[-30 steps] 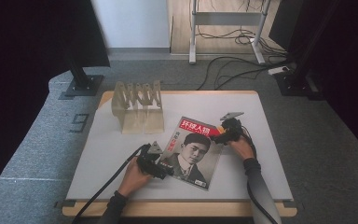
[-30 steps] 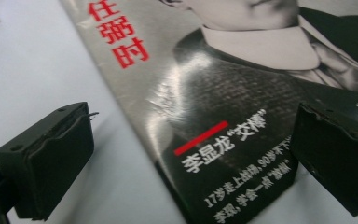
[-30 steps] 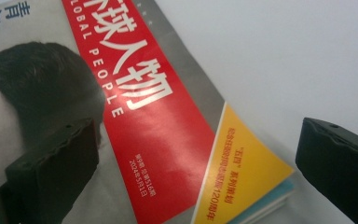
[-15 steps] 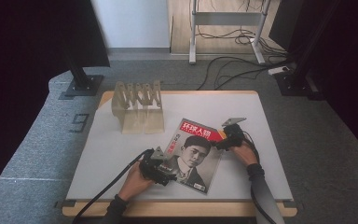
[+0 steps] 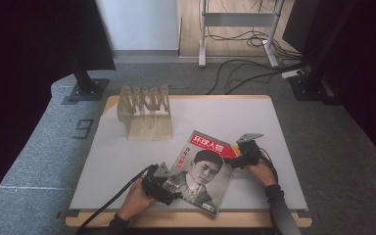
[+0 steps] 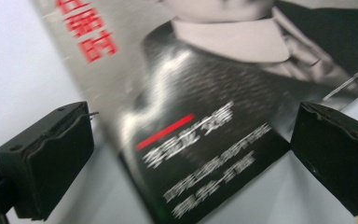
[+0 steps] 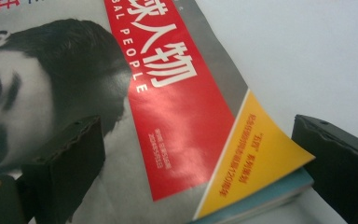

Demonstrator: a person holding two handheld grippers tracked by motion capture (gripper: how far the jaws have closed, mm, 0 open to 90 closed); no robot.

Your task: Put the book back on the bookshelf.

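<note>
A magazine [image 5: 203,171] with a portrait cover and a red title band lies at an angle on the white table mat [image 5: 127,161]. My left gripper [image 5: 173,188] is at the magazine's near left corner. In the left gripper view the left gripper [image 6: 191,163] is open, its jaws wide on either side of the magazine [image 6: 205,116]. My right gripper [image 5: 232,164] is at the far right corner. In the right gripper view the right gripper [image 7: 200,172] is open too, and the magazine's [image 7: 177,107] yellow corner curls up between the jaws.
A pale wooden slotted rack [image 5: 145,110] stands at the far left of the mat. The wooden table edge [image 5: 186,219] runs close under the magazine's near corner. Dark stands and cables lie on the floor beyond the table.
Both grippers and the magazine have shifted toward the near edge of the table. The jaws stay wide around the two corners.
</note>
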